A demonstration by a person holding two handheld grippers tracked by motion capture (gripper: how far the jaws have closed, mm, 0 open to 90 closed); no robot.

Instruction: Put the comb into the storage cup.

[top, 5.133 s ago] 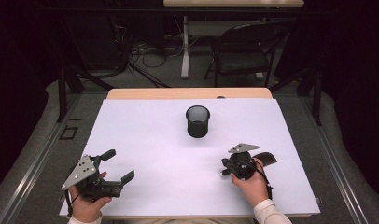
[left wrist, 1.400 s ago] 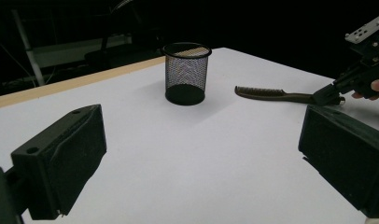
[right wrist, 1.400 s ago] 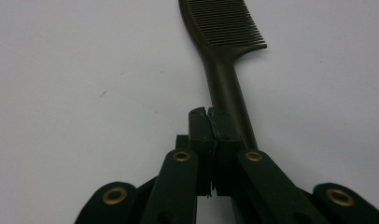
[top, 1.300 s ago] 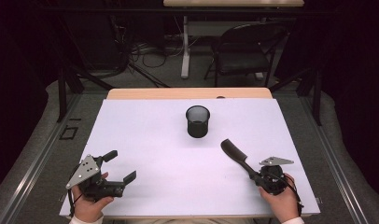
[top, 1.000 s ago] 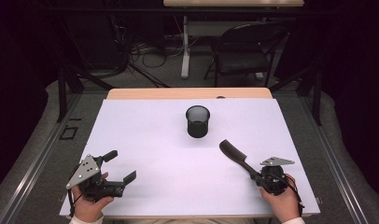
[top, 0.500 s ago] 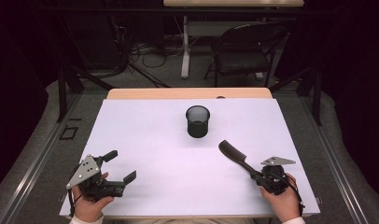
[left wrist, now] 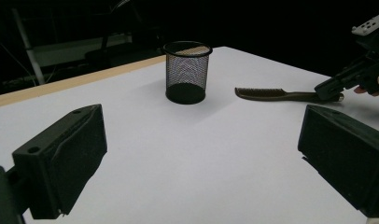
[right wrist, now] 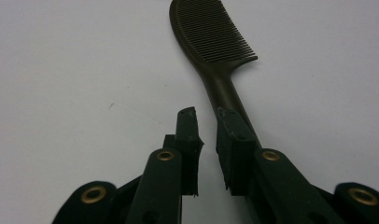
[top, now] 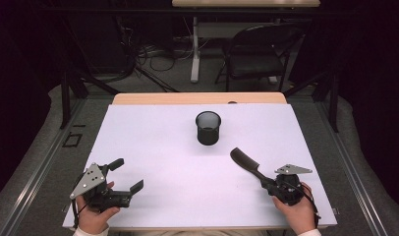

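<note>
White tabletop carries a dark plastic handled comb (top: 246,163) near its right edge, handle between the right gripper (right wrist: 207,122)'s jaws, which have just been parting, released. Back straight off without nudging it. Left gripper (top: 127,175) idles, spread wide.
</note>
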